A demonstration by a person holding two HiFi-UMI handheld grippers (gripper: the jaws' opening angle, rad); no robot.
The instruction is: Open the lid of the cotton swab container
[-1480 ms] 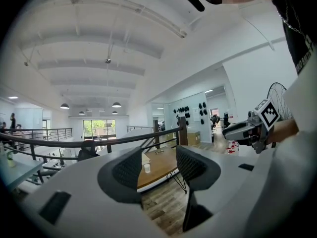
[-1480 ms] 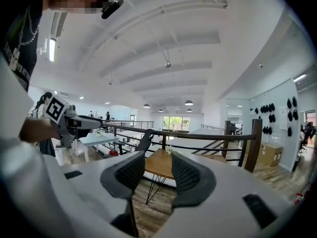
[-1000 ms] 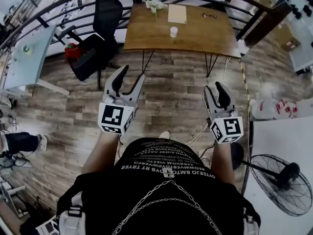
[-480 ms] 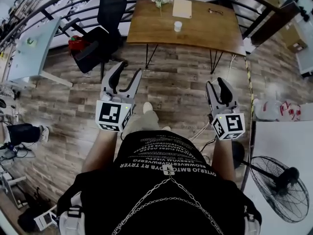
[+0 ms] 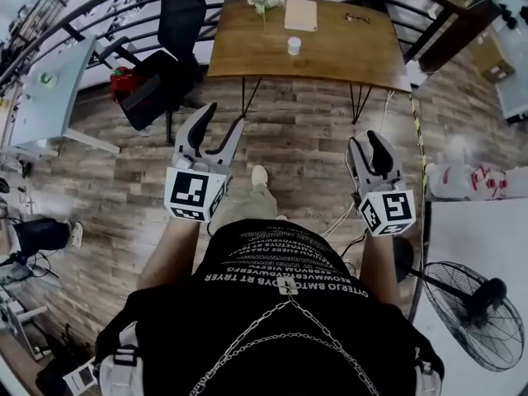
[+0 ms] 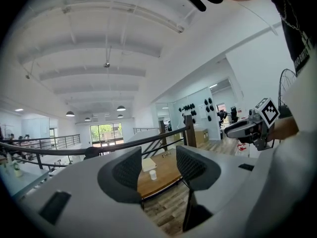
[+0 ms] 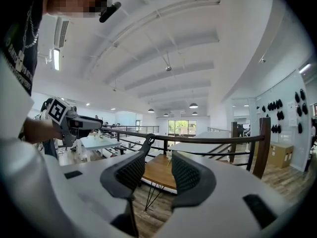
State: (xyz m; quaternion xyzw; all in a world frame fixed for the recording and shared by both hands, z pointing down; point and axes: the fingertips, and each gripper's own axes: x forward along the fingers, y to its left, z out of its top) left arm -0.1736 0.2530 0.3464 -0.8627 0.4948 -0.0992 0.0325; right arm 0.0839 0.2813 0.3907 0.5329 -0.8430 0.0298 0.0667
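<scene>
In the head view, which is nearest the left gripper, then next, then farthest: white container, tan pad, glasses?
1. White container, middle of the wooden table, nearest the left gripper.
2. Tan pad, just behind it, by the far edge.
3. Glasses, far right part of the table.

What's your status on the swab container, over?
Left tongs open, empty. Right tongs open, empty. White container on wooden table ahead, out of reach, lid too small to judge. Office chair beside table's left end, off the path.
</scene>
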